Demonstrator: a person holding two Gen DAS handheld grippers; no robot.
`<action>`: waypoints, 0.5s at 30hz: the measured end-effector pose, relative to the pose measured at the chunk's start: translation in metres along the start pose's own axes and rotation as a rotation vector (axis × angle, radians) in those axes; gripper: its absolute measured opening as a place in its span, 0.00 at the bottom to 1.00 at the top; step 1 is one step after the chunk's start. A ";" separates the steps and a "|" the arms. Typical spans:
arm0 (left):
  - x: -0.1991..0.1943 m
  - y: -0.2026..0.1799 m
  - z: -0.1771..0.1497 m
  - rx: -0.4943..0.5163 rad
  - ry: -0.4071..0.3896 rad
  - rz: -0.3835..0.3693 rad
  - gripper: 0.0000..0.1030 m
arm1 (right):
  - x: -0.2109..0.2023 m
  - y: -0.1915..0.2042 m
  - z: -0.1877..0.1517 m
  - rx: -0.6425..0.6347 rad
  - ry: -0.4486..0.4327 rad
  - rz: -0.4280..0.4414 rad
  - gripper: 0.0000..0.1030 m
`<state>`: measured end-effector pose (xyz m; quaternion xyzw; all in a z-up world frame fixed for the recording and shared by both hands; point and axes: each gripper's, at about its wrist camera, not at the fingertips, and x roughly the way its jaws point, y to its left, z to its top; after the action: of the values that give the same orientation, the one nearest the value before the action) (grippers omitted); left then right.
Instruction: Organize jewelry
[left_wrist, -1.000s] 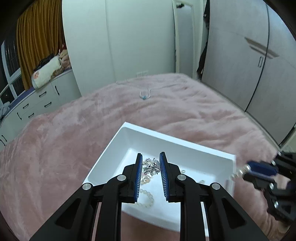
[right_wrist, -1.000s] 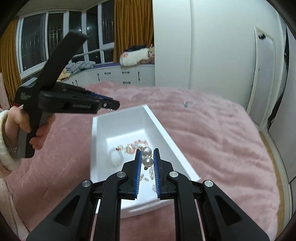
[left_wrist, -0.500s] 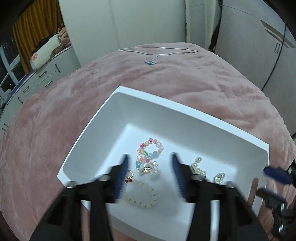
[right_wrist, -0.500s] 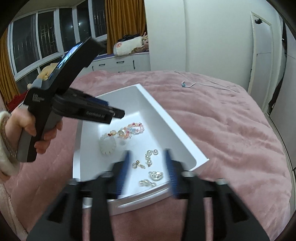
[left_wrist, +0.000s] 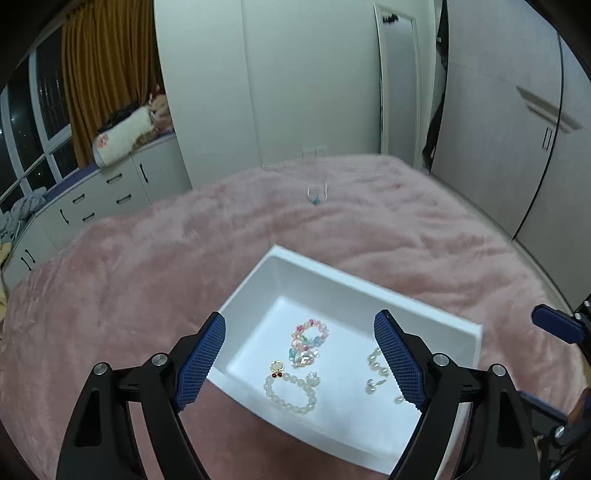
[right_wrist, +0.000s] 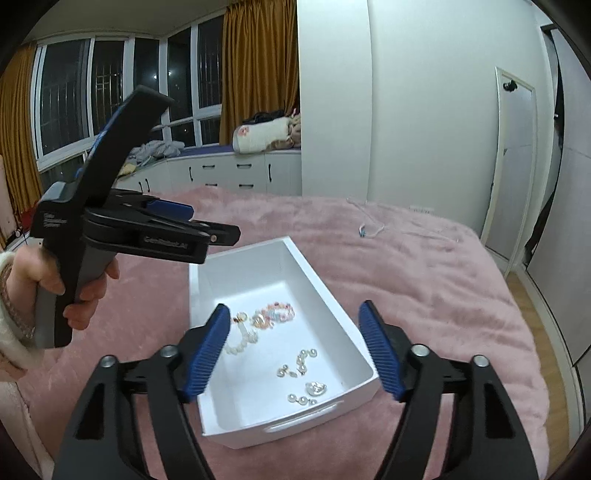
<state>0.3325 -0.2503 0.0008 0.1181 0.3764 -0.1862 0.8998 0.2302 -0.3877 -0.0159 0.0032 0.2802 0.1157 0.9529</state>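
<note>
Setting: a white tray (left_wrist: 424, 317) sits on a bed covered by a fluffy pink blanket (left_wrist: 147, 280), in a bedroom with wardrobes and a window seat.

Left tongs (left_wrist: 300, 363): spread wide apart, holding nothing, hovering above the near end of the tray. The right wrist view shows a hand (right_wrist: 55, 284) gripping their handle.

Right tongs (right_wrist: 295, 349): also spread wide apart and empty, hovering over the tray's other end.

Jewelry in the tray: a white bead bracelet (left_wrist: 291, 393), a pastel bead bracelet (left_wrist: 312, 332), a small gold charm with red beads (left_wrist: 277, 367), pearl earrings (right_wrist: 301, 360) and a clear faceted stone (right_wrist: 316, 388), all lying loose on the tray floor.

Jewelry outside the tray: a thin necklace (left_wrist: 317, 195) with a blue-green pendant lies well apart, far up the blanket near the wall.

Tray direction: in the right wrist view its long axis runs from the near short end, which has a slot handle, away and slightly left. From the left wrist view the long axis lies crosswise, sloping down to the right.

Necklace direction: its chain trails toward the far edge of the bed, with the pendant end hanging nearest the tray.

Likely remaining step: fetching the necklace, by my judgement.

Risk, chain: fine links may sink into the pile, so the tongs could close on fluff instead or snag.

Risk, tray: the soft bed gives, and a nudge on the rim could tip it and scatter the small pearls.

Risk, tangling: dropping the chain onto the bracelets may knot them together.
</note>
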 end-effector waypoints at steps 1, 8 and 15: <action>-0.013 0.002 0.003 -0.017 -0.021 -0.002 0.82 | -0.005 0.001 0.003 0.001 -0.008 -0.001 0.76; -0.085 0.012 -0.003 -0.049 -0.132 0.001 0.91 | -0.048 0.030 0.018 -0.063 -0.064 -0.030 0.83; -0.135 0.003 -0.041 0.057 -0.233 0.124 0.97 | -0.078 0.050 0.009 -0.061 -0.096 -0.022 0.89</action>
<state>0.2202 -0.1998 0.0701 0.1441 0.2560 -0.1531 0.9435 0.1600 -0.3556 0.0367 -0.0233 0.2308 0.1134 0.9661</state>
